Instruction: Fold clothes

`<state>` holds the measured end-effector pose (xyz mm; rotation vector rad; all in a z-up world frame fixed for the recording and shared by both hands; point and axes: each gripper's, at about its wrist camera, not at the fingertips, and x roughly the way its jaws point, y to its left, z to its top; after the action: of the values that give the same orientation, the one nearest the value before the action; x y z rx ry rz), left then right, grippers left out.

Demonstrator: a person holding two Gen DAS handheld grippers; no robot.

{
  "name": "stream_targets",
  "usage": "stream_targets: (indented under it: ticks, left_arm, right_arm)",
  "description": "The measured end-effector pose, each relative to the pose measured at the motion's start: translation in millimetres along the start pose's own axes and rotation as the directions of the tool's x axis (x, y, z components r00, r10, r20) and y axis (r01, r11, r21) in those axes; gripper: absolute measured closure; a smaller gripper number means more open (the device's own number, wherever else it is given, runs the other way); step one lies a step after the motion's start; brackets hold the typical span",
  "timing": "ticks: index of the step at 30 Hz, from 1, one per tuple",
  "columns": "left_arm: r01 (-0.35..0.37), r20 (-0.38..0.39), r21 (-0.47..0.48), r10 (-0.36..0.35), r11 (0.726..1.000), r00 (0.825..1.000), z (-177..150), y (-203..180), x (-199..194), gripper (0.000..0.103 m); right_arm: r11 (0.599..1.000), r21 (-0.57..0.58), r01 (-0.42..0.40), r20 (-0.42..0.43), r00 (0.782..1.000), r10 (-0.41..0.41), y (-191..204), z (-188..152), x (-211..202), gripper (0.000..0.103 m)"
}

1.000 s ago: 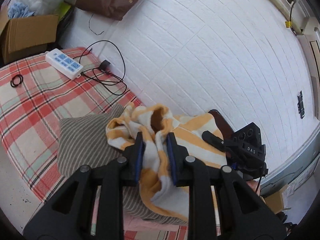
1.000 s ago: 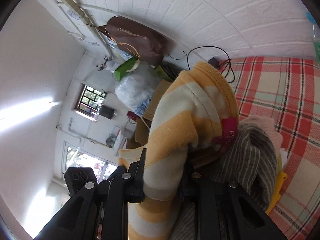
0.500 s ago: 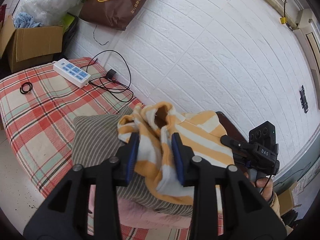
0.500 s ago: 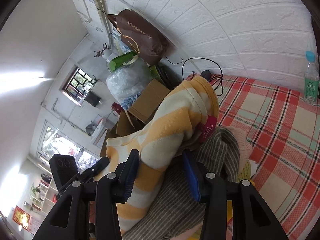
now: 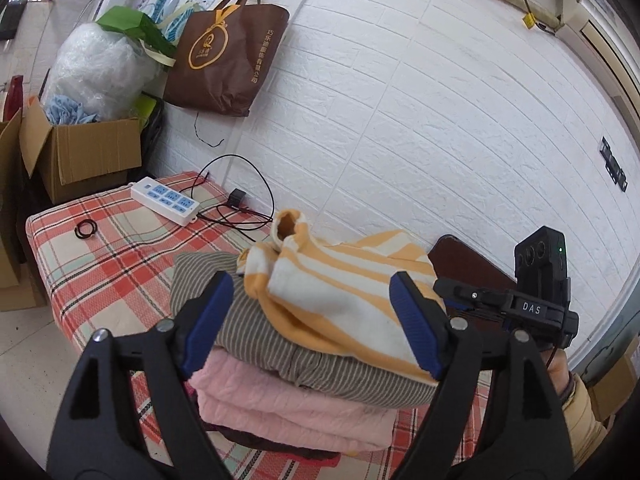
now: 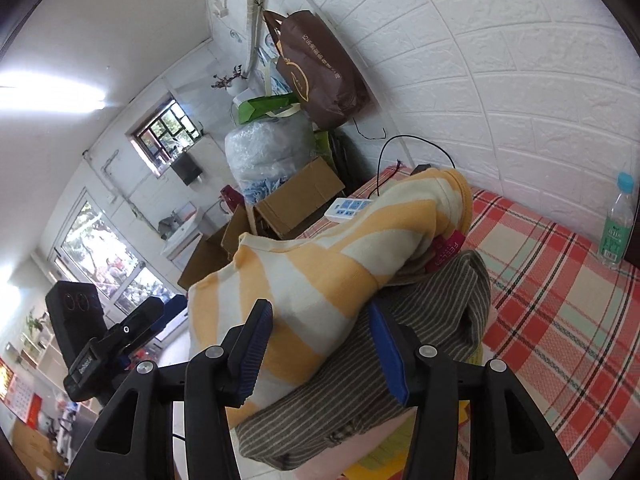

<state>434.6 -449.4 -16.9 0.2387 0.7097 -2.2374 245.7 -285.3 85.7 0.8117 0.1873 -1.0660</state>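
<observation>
A folded yellow-and-white striped garment lies on top of a stack on the bed. Under it are a grey striped garment, a pink one and a dark one at the bottom. My left gripper is open, its blue pads wide apart on either side of the stack's near edge and holding nothing. In the right wrist view the yellow garment rests on the grey striped one. My right gripper is open there, with a fold of the yellow cloth lying loose between its pads.
The bed has a red plaid cover, with a white power strip, black cables and a small black ring on it. A water bottle stands by the white brick wall. Cardboard boxes and bags crowd the far end.
Both grippers were shut on the yellow striped garment; they have opened, let it go and drawn back. The garment now rests on the stack.
</observation>
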Motion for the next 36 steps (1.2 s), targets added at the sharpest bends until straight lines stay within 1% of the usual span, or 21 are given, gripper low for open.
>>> stream_targets:
  ticks: [3,5,6,8,11,13,14,15,16,17,19,21,24,27,29,31,33,34,36]
  left_arm:
    - [0.009,0.004,0.027,-0.009,1.0,1.0,-3,-9,0,0.021]
    - [0.022,-0.006,0.032,-0.022,0.999,1.0,-3,-12,3,0.021]
    - [0.025,-0.01,0.033,-0.025,0.999,1.0,-2,-13,4,0.021]
    - [0.019,-0.013,0.028,-0.019,0.999,1.0,-1,-13,8,0.021]
    - [0.015,-0.028,0.024,-0.014,1.0,1.0,2,-11,19,0.021]
    - [0.008,-0.043,0.028,-0.007,1.0,0.999,4,-10,29,0.021]
    - [0.012,-0.062,0.02,-0.011,1.0,0.998,5,-8,36,0.021]
    - [0.016,-0.079,0.011,-0.015,1.0,0.997,5,-6,43,0.021]
    - [0.016,-0.093,0.004,-0.016,1.0,0.996,3,-4,48,0.021]
    - [0.017,-0.104,-0.001,-0.017,1.0,0.994,0,-3,52,0.021]
    - [0.036,-0.129,-0.017,-0.037,0.999,0.991,-6,-2,58,0.021]
    - [0.052,-0.142,-0.033,-0.056,0.998,0.988,-12,0,58,0.021]
    - [0.092,-0.137,-0.044,-0.097,0.995,0.986,-18,-2,47,0.021]
    - [0.159,-0.106,-0.049,-0.163,0.986,0.981,-18,-12,28,0.021]
    - [0.183,-0.079,-0.036,-0.185,0.982,0.979,-18,-18,14,0.021]
    - [0.178,-0.072,-0.003,-0.178,0.984,0.981,-22,-25,5,0.02]
    - [0.145,-0.093,0.019,-0.142,0.989,0.985,-30,-27,7,0.02]
    - [0.132,-0.114,0.014,-0.13,0.991,0.985,-35,-25,13,0.02]
    - [0.103,-0.147,0.004,-0.101,0.995,0.984,-42,-21,22,0.02]
  right_arm:
    - [1.0,-0.013,0.009,-0.002,1.0,-0.009,3,-2,0,0.05]
    - [1.0,0.01,-0.01,-0.011,1.0,0.01,1,-2,1,0.048]
    - [1.0,0.026,-0.016,-0.016,1.0,0.017,-1,-2,2,0.045]
    - [0.998,0.052,-0.031,-0.021,0.999,0.032,-4,-2,5,0.044]
    - [0.994,0.087,-0.068,-0.039,0.997,0.071,-9,-3,12,0.044]
    - [0.988,0.101,-0.114,-0.053,0.991,0.12,-10,-3,21,0.044]
    - [0.984,0.108,-0.139,-0.061,0.987,0.146,-11,-3,26,0.047]
    - [0.98,0.118,-0.163,-0.067,0.983,0.172,-12,-3,31,0.055]
    - [0.975,0.124,-0.183,-0.073,0.978,0.193,-13,-4,34,0.07]
    - [0.973,0.122,-0.196,-0.074,0.976,0.206,-12,-5,36,0.076]
    - [0.969,0.113,-0.218,-0.07,0.972,0.226,-10,-8,36,0.081]
    - [0.963,0.111,-0.246,-0.065,0.965,0.254,-5,-14,31,0.083]
    - [0.966,0.08,-0.247,-0.065,0.965,0.253,2,-25,22,0.084]
    - [0.969,0.045,-0.241,-0.066,0.968,0.244,9,-36,12,0.084]
    - [0.971,0.021,-0.237,-0.067,0.969,0.238,14,-44,6,0.084]
    - [0.972,-0.003,-0.233,-0.067,0.97,0.232,19,-52,-1,0.084]
    - [0.973,-0.027,-0.229,-0.068,0.972,0.226,23,-59,-7,0.083]
    - [0.975,-0.013,-0.223,-0.066,0.973,0.222,19,-62,-6,0.083]
    - [0.977,0.054,-0.207,-0.06,0.976,0.21,-1,-66,2,0.08]
